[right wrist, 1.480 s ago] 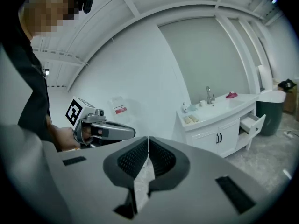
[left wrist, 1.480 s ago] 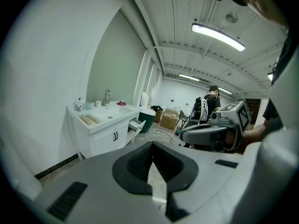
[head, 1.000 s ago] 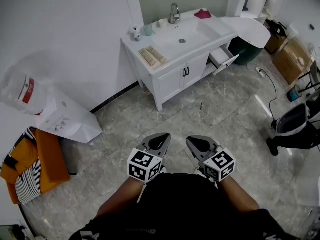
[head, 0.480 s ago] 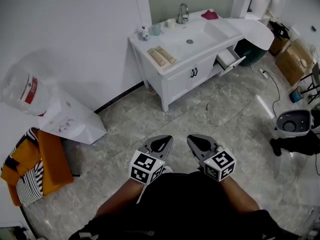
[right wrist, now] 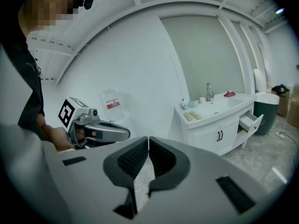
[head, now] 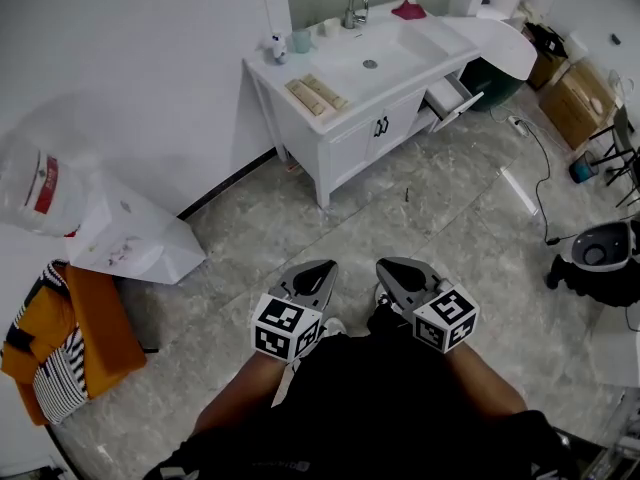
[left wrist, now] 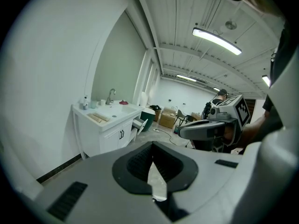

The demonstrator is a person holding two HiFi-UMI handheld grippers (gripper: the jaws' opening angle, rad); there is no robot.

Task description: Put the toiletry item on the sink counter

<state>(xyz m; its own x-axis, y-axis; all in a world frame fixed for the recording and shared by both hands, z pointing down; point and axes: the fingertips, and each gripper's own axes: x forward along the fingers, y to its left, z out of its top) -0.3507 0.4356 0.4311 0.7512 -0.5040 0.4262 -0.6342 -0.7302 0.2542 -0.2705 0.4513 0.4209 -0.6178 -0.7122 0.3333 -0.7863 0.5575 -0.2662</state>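
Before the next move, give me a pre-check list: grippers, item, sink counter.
1. Item in hand: not ok; left gripper and right gripper are both shut and empty.
2. Item to carry located: cannot tell; tan bars, cup and small bottle already sit on the sink counter.
3. Bare counter space: ok, beside the basin.
4. Reach: not ok; the counter stands across the floor.
5. Drawer: not ok, standing open.
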